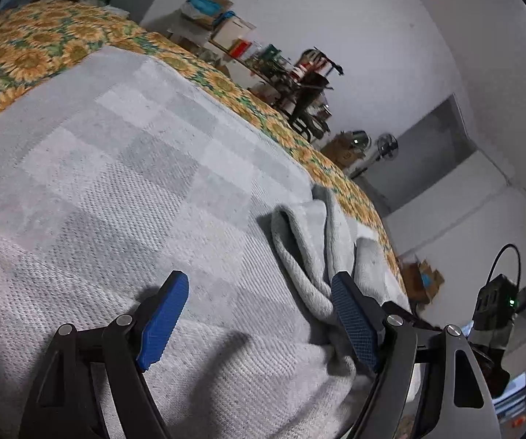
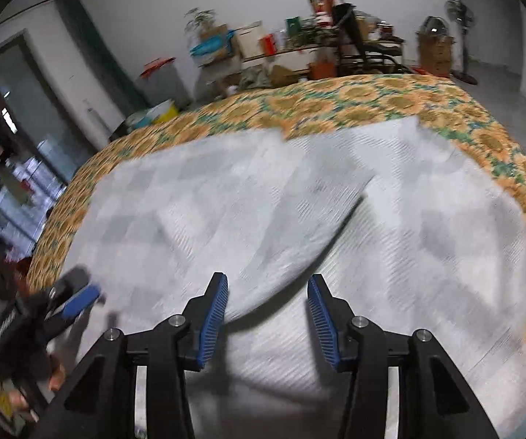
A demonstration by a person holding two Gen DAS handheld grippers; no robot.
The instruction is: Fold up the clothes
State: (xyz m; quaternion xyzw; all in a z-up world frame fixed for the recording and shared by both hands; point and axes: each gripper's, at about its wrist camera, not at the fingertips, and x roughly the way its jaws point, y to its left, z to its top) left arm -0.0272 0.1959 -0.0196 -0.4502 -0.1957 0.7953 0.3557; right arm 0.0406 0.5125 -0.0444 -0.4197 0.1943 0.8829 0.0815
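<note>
A pale grey checked knit garment (image 1: 127,183) lies spread over a bed with a sunflower-print cover (image 1: 25,51). My left gripper (image 1: 259,292) is open just above the cloth, and a bunched fold (image 1: 306,248) of it rises beside the right finger. In the right wrist view the same garment (image 2: 409,237) covers most of the bed, with a raised crease (image 2: 339,226) running through its middle. My right gripper (image 2: 267,292) is open low over the cloth, nothing between its fingers. The left gripper (image 2: 76,301) shows blurred at the left edge.
The sunflower cover (image 2: 372,98) shows bare beyond the garment. Past the bed stand a cluttered table (image 2: 281,55), a dark chair (image 2: 365,47), boxes and a standing fan (image 2: 462,36). A glass door (image 2: 10,139) is on the left. A black device with a cable (image 1: 497,300) sits right.
</note>
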